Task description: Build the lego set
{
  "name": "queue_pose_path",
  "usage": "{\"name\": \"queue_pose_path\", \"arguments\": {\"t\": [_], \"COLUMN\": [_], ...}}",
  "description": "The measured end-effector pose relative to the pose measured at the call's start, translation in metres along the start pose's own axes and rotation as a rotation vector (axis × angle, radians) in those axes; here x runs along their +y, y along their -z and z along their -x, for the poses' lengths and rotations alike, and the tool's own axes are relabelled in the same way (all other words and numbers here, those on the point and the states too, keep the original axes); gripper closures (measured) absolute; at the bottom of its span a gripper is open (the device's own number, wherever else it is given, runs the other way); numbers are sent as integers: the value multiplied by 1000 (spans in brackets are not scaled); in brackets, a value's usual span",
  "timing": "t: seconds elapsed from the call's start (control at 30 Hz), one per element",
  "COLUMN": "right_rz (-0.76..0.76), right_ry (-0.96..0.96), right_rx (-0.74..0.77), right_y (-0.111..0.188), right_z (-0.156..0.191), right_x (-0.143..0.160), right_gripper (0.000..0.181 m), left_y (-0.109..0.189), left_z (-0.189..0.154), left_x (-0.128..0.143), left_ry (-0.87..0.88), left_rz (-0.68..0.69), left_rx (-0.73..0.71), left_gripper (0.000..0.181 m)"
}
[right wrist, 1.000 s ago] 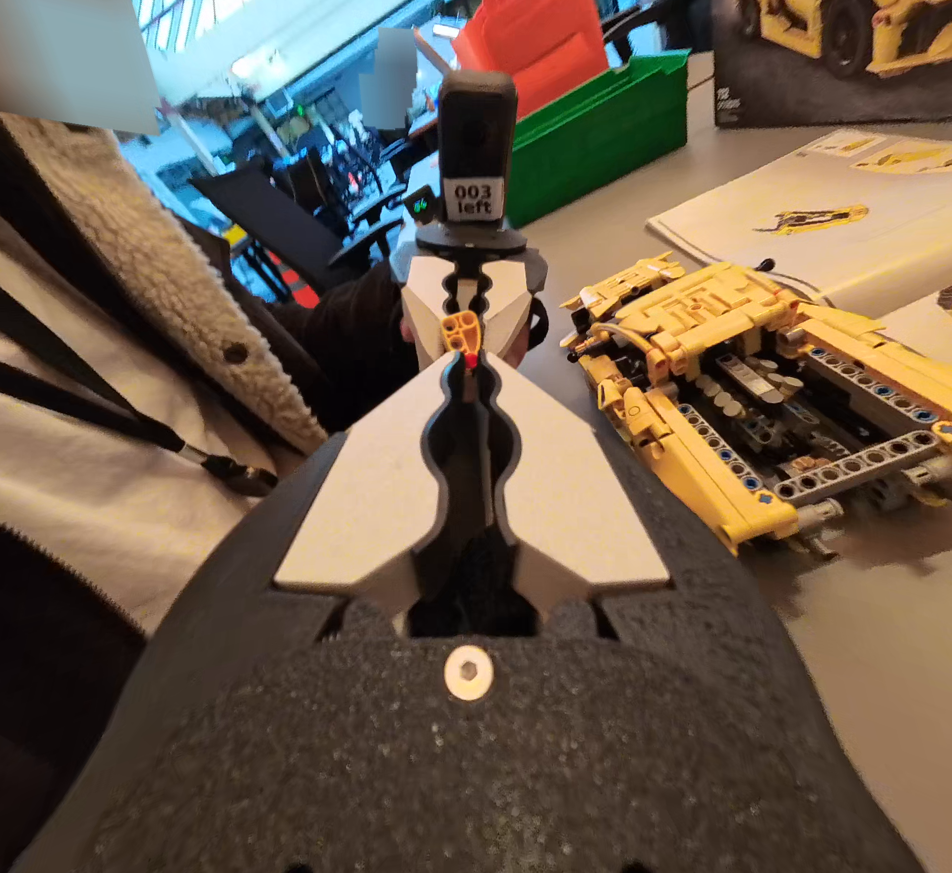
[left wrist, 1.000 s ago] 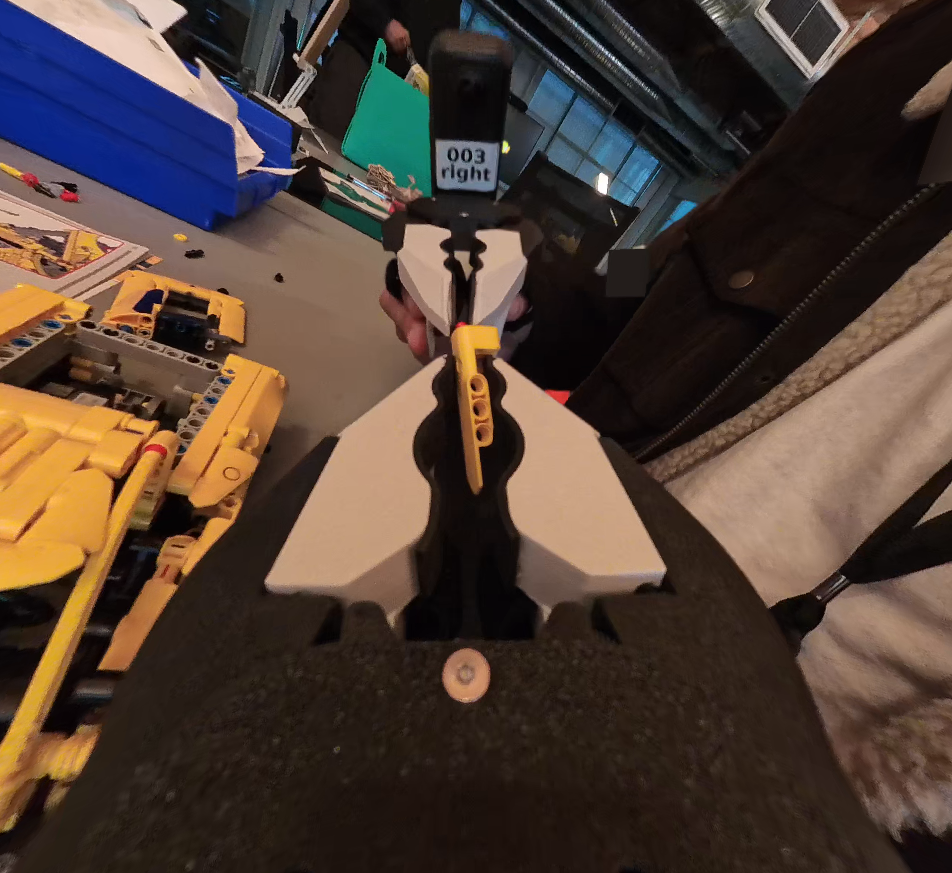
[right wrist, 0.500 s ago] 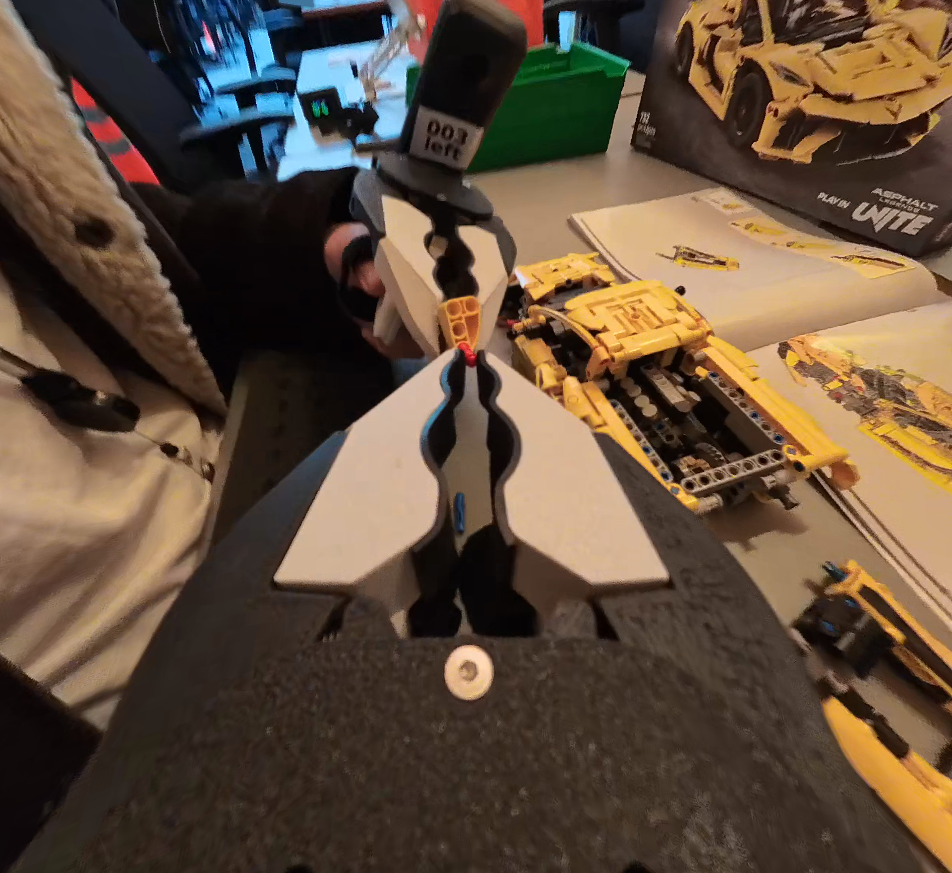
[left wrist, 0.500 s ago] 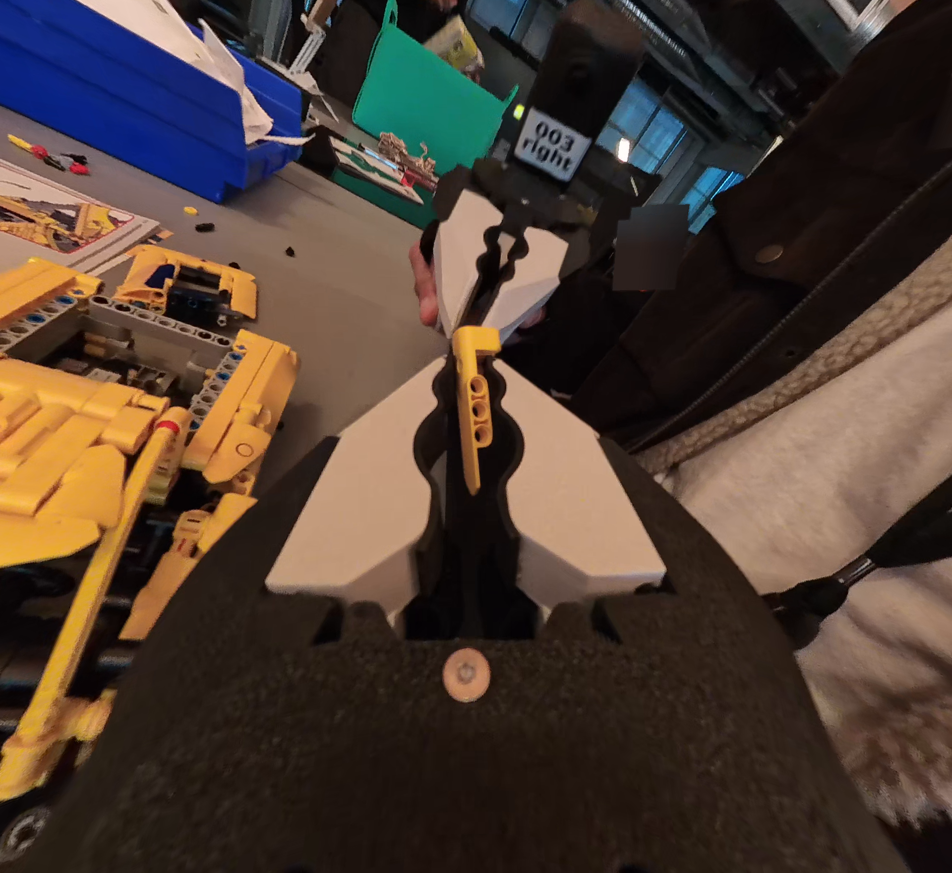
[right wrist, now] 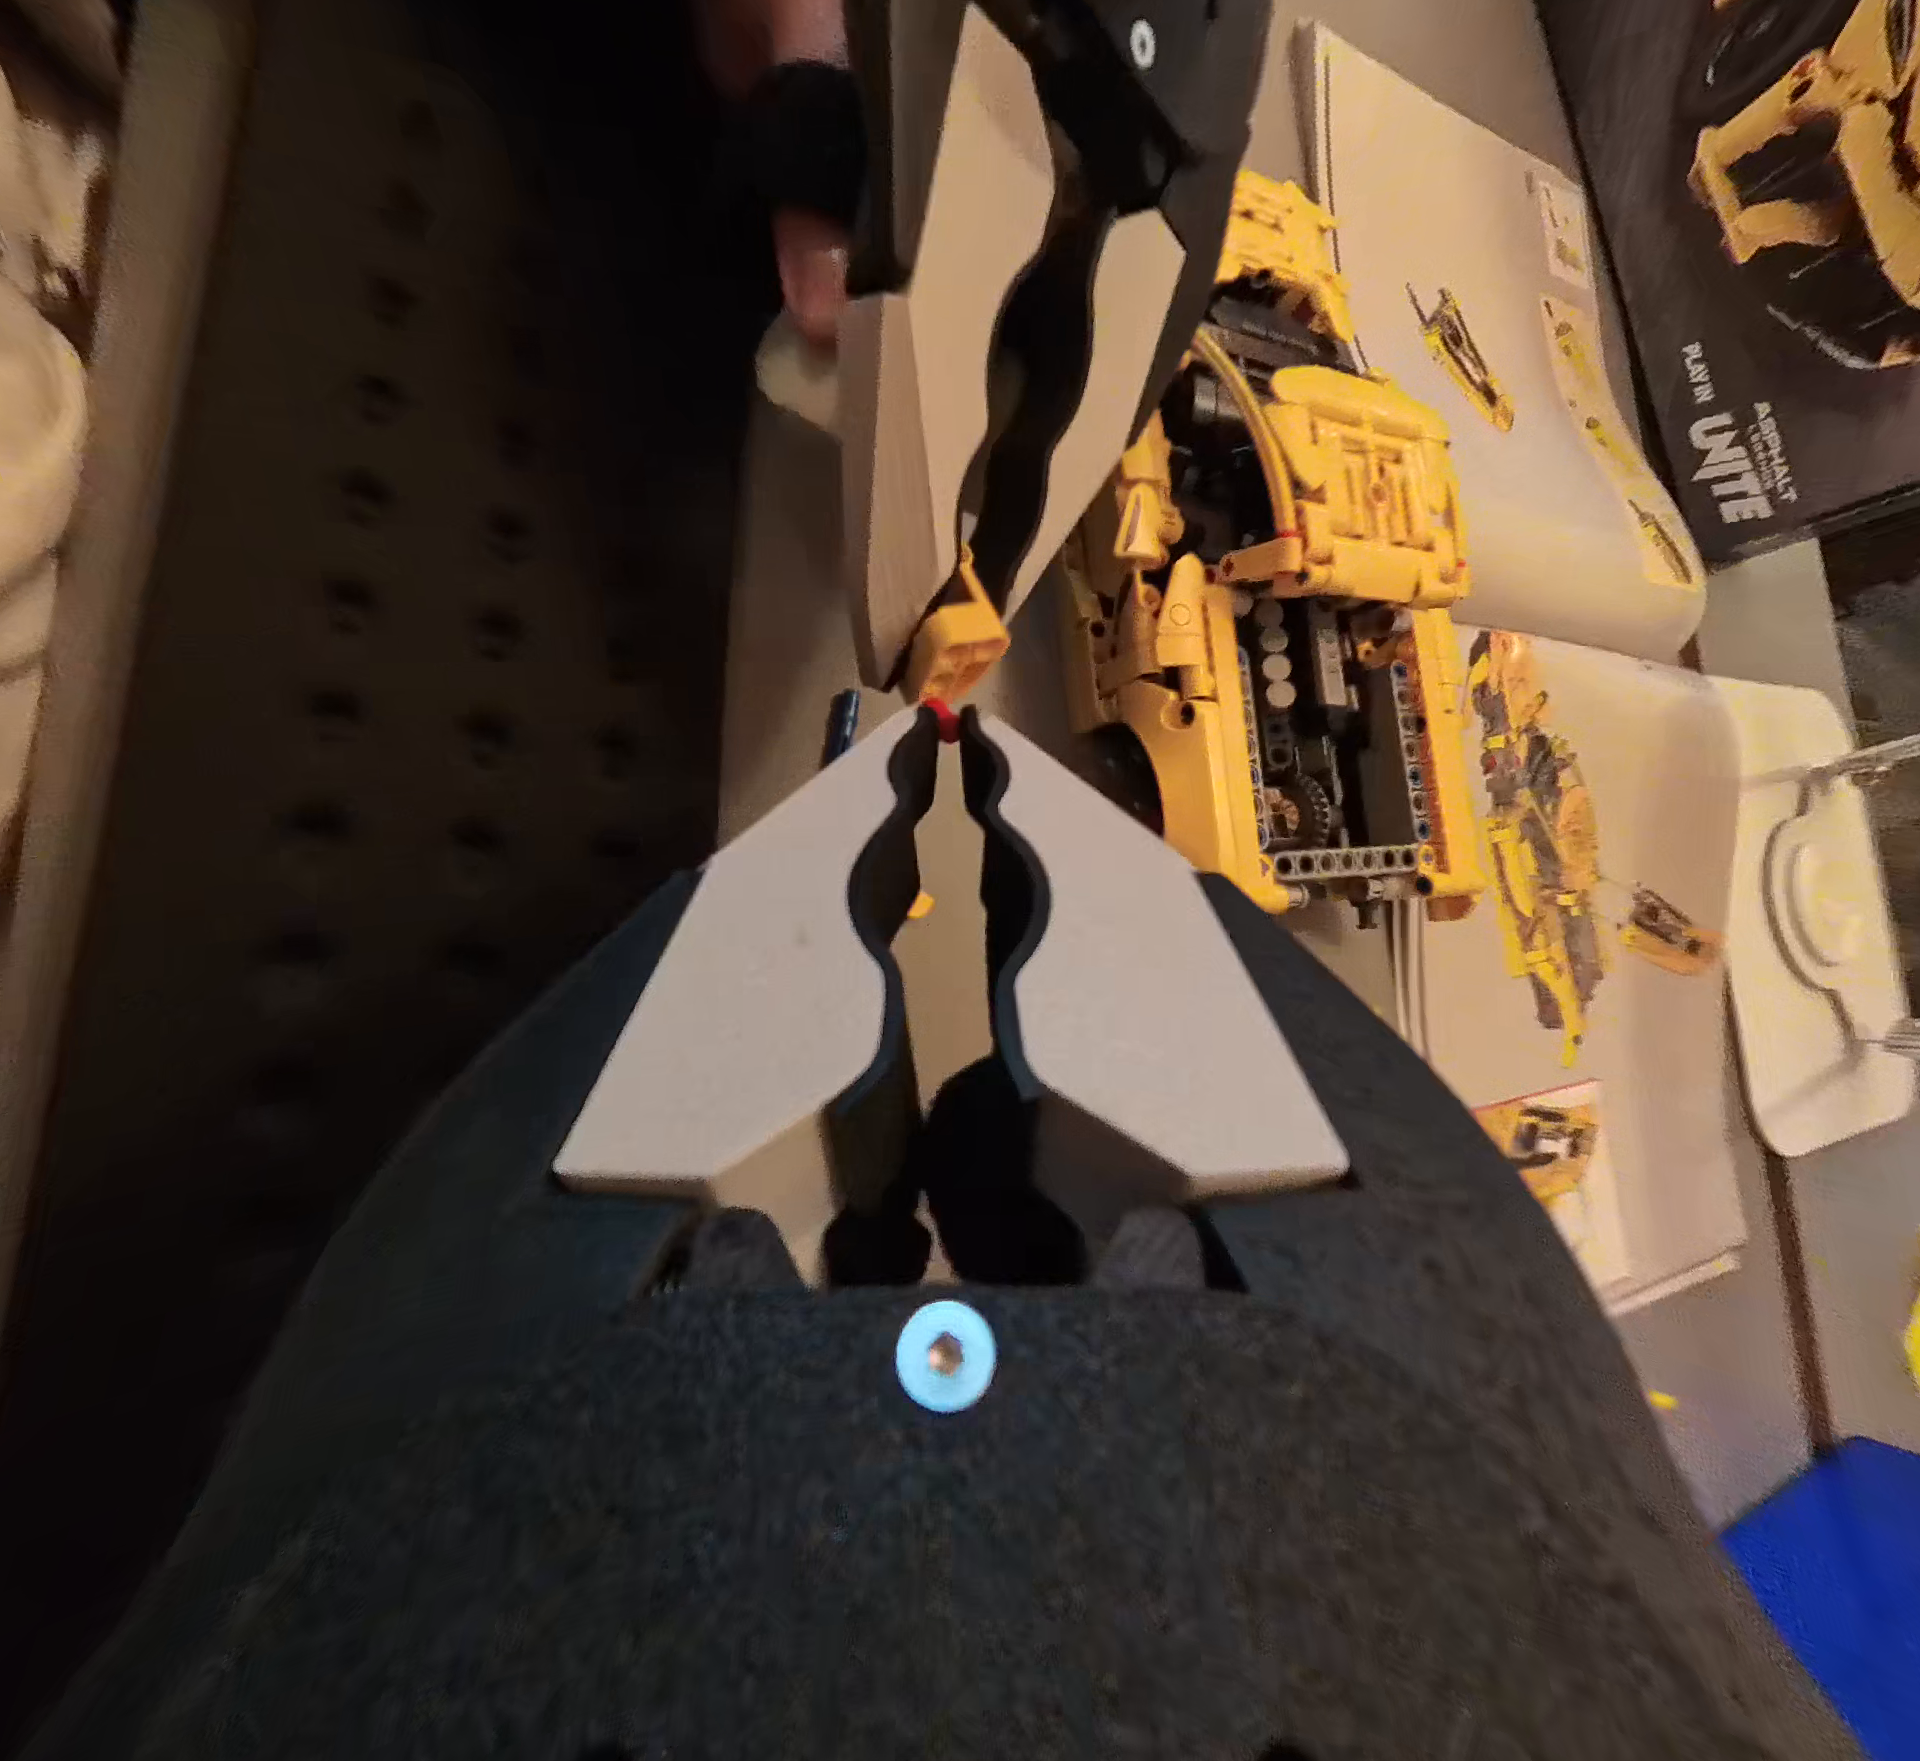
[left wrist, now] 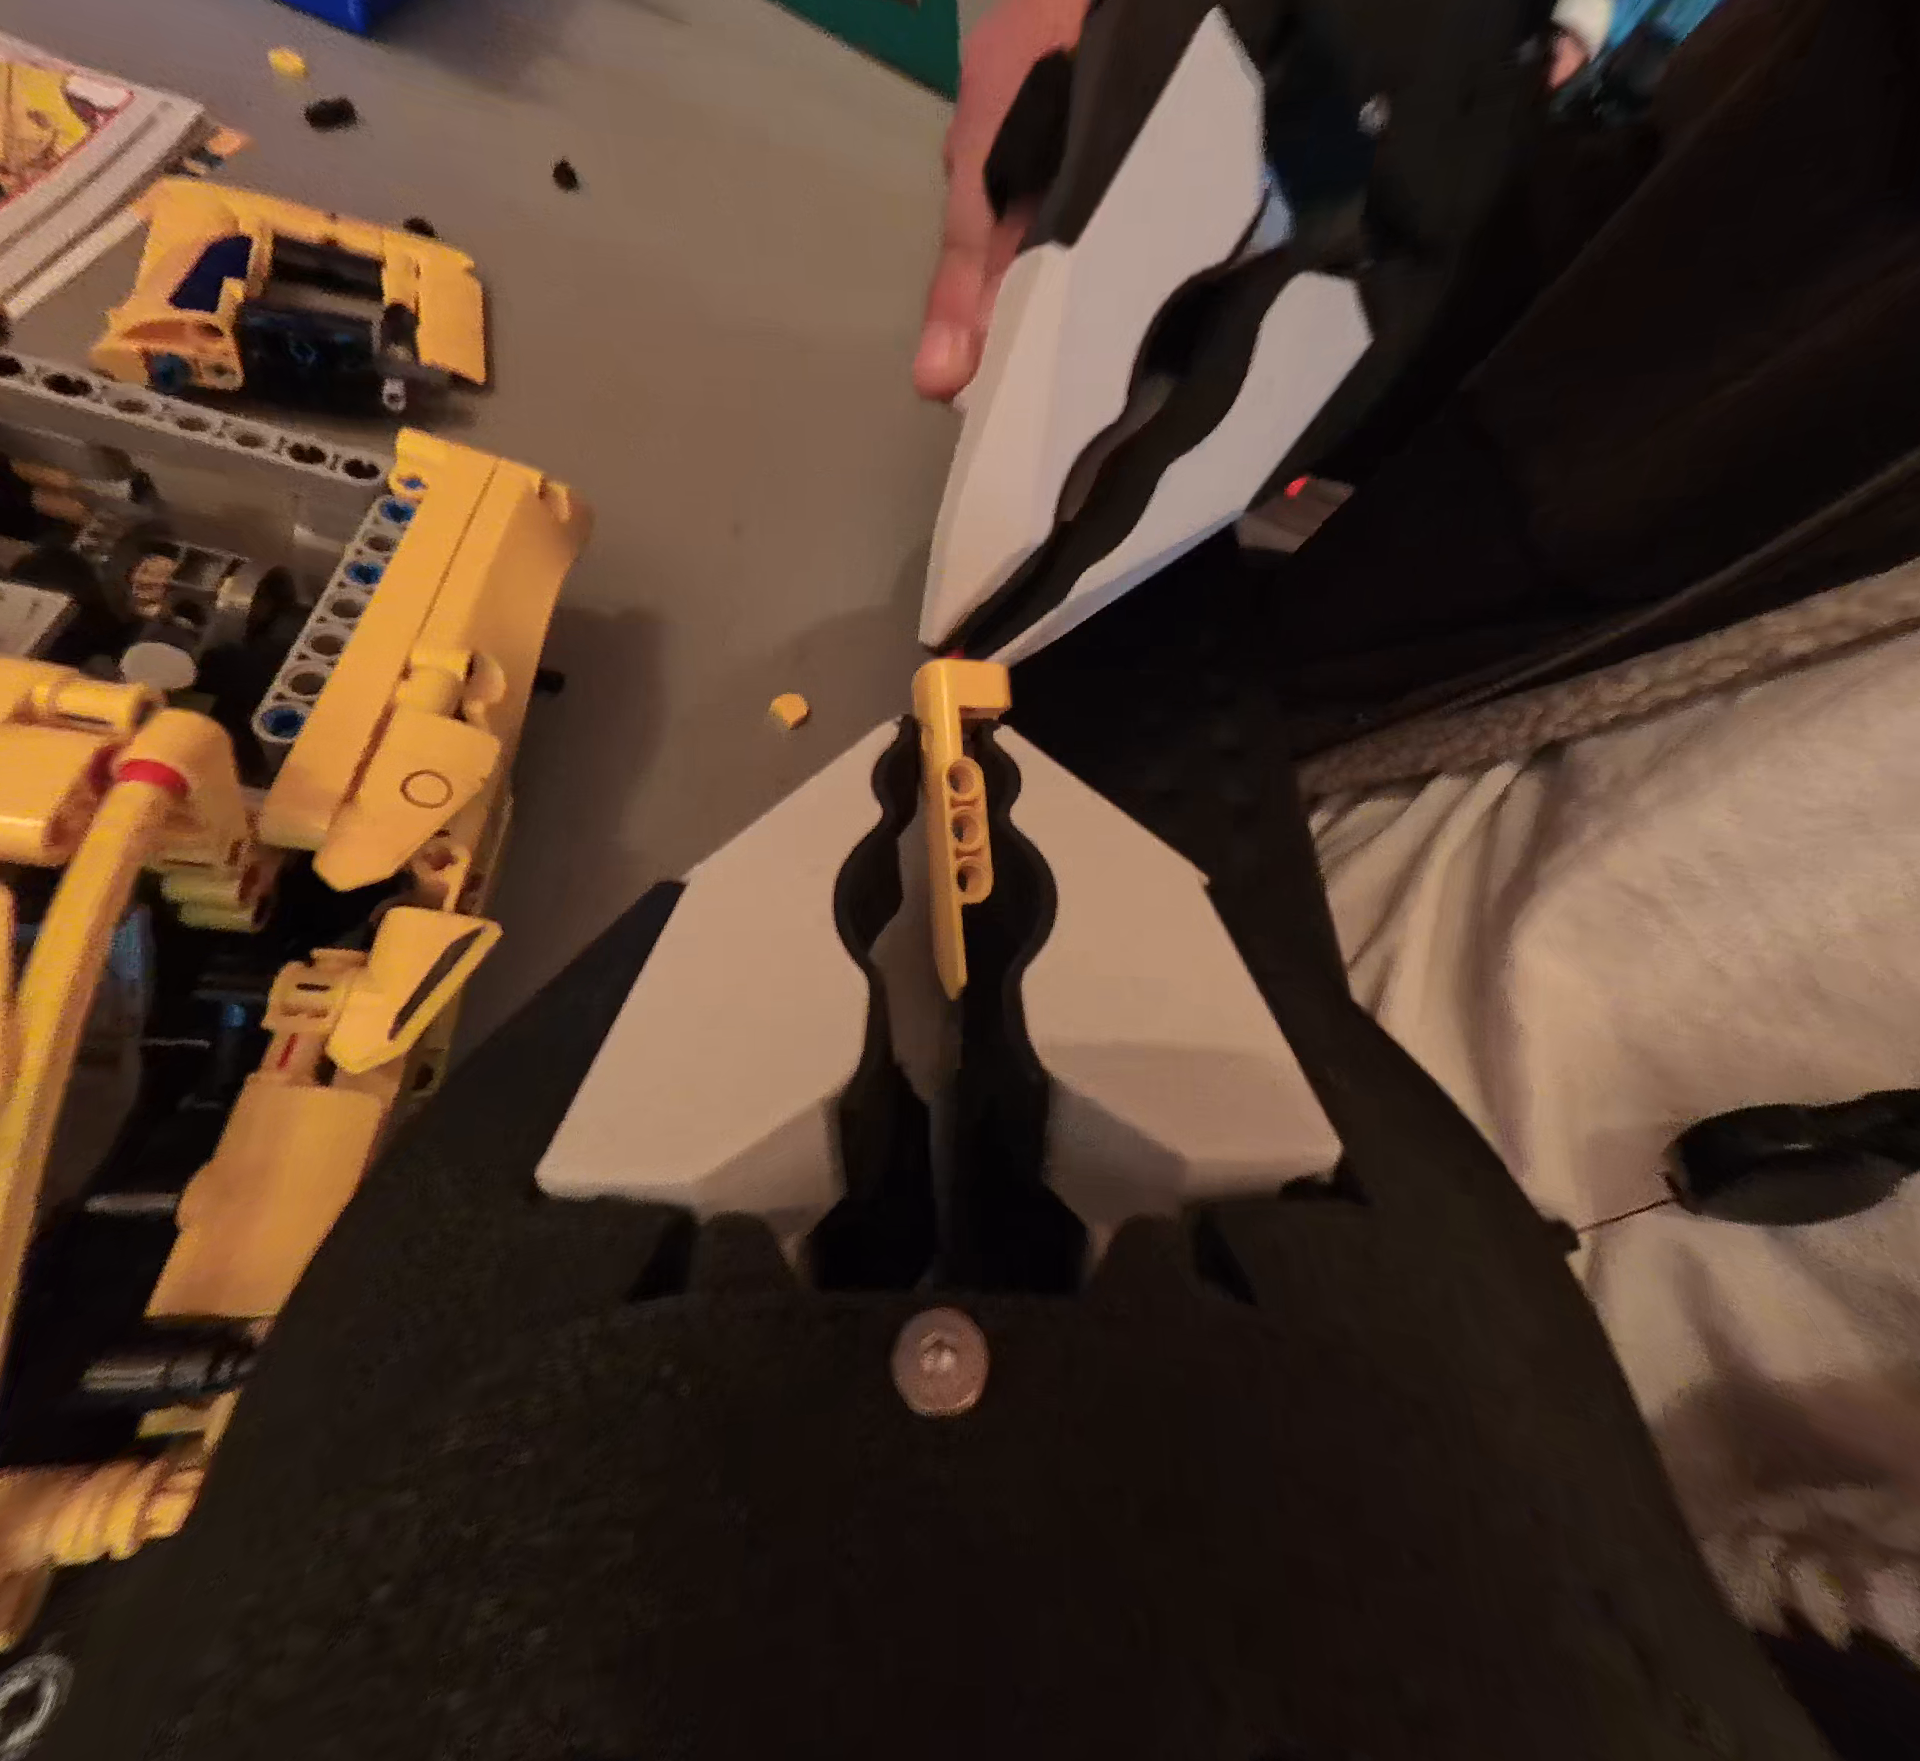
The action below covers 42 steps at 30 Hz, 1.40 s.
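Between the tips of the left tongs (left wrist: 954, 724) sits a yellow L-shaped lego beam (left wrist: 954, 828), pinched upright with its short foot at twelve o'clock and its pointed tail running back down the gap; its three holes face the camera; the right tongs (right wrist: 943, 722) meet it tip to tip, pressed together on a small red pin (right wrist: 942, 714), which touches the beam's end in the right wrist view; both pairs hang above the grey bench (left wrist: 707, 277); at nine o'clock of the left tongs lies the half-built yellow lego car (left wrist: 312, 724), a separate yellow sub-assembly (left wrist: 301, 288) beyond it at ten o'clock; a loose yellow stud (left wrist: 790, 710) lies just beside the tips; in the right wrist view an open instruction booklet (right wrist: 1455, 257) and the set's box (right wrist: 1714, 205) lie at two o'clock.
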State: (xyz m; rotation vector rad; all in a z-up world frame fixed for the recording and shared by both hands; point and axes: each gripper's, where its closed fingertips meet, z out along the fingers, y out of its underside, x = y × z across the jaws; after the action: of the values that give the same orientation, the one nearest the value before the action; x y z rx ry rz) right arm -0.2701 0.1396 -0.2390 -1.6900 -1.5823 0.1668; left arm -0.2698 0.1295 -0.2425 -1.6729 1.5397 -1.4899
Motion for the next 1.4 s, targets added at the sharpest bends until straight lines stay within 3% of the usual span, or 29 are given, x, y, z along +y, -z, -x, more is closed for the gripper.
{"name": "queue_pose_path", "arguments": {"t": [0.13,0.3,0.37,0.53,0.67,0.87,1.1,1.3,1.4], "right_rz": [25,-137,-124,105,146,209,407,617,646], "right_ry": [52,-235,-318,-319,-369,-304,73,150,173], "right_rx": [-13,-93,-103,-10,-19,8,162,131,109], "right_y": [-6,6,9,12,14,15,21,35,40], "right_z": [5,-4,-10,-22,-18,-17,-23,-29,-31], "right_x": [0,1,19,94,115,124,131,154,155], "right_gripper": [177,177,177,177,176,176,176,176,176], "left_y": [-5,2,5,7,6,5,5,5,4], "left_z": [4,0,2,-4,-4,-3,-3,-4,-5], "left_x": [9,-5,-8,-13,-12,-11,-11,-11,-10], "left_ry": [-28,-29,-7,-25,-17,-13,-14,-20,-25], "left_rz": [57,-34,-53,-87,-79,-72,-71,-70,-66], "left_rx": [-35,-12,-14,4,9,8,7,8,7], "left_gripper": [172,171,171,170,170,170,170,170,170]}}
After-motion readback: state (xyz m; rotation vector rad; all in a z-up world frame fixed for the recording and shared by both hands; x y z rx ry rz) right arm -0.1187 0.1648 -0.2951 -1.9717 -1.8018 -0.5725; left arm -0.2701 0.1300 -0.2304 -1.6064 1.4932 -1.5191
